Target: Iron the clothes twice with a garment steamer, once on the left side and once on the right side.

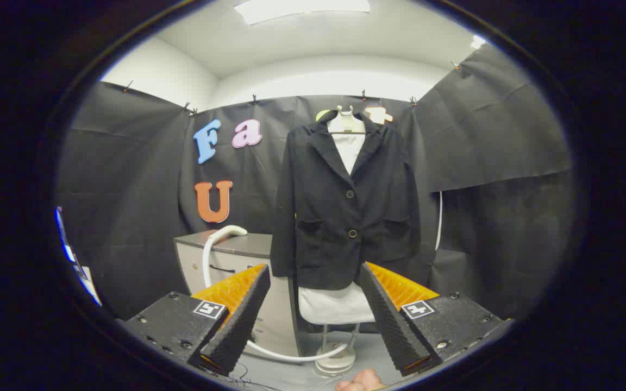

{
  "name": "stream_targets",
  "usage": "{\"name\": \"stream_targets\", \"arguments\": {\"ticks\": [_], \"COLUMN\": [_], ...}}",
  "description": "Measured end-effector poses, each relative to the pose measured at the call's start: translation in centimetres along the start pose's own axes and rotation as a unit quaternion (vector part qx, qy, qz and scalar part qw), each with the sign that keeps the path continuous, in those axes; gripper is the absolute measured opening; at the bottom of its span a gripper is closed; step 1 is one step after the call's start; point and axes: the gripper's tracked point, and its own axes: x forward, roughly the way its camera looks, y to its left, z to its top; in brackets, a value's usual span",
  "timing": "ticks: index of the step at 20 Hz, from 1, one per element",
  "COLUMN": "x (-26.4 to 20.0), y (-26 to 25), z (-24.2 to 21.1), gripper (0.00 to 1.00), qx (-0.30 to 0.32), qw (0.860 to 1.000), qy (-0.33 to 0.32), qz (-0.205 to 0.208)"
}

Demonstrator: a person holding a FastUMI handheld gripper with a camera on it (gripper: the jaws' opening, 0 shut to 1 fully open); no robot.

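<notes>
**Black jacket dead ahead, steamer not yet picked up**

Black jacket (345,206) is hung on a white mannequin stand (337,347), straight ahead of and beyond the gripper (315,282). Long axis is vertical, collar up, hem just above the fingertips in view. Front is buttoned; a white shirt (349,149) is seen at the neck and below the hem.

Fingers are spread wide apart, nothing is held between them. The jacket's lower half is framed in the gap, but it sits well beyond, no contact.

A white hose (212,250) is seen looping up over a grey cabinet (237,255) left of the jacket and running down along the floor toward the stand base. It is judged to belong to the steamer; the steamer head itself cannot be made out.

Judgement: task is at the start, neither side is ironed. Steamer has to be grabbed first, left of centre, then vertical passes are needed along the jacket's long axis.

A hand (361,381) is glimpsed below the fingers.
</notes>
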Motion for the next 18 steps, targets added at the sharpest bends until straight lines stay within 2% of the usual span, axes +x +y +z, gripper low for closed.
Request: {"name": "stream_targets", "arguments": {"ticks": [2,10,18], "x": [-0.2,-0.6,0.1], "y": [-0.2,-1.0,-3.3], "z": [0.0,2.6,1.9], "gripper": [1.00,1.00,1.00], "qx": [0.000,-0.026,-0.027], "qw": [1.000,0.999,0.999], "qy": [0.002,-0.022,-0.008], "qz": [-0.006,0.033,0.040]}}
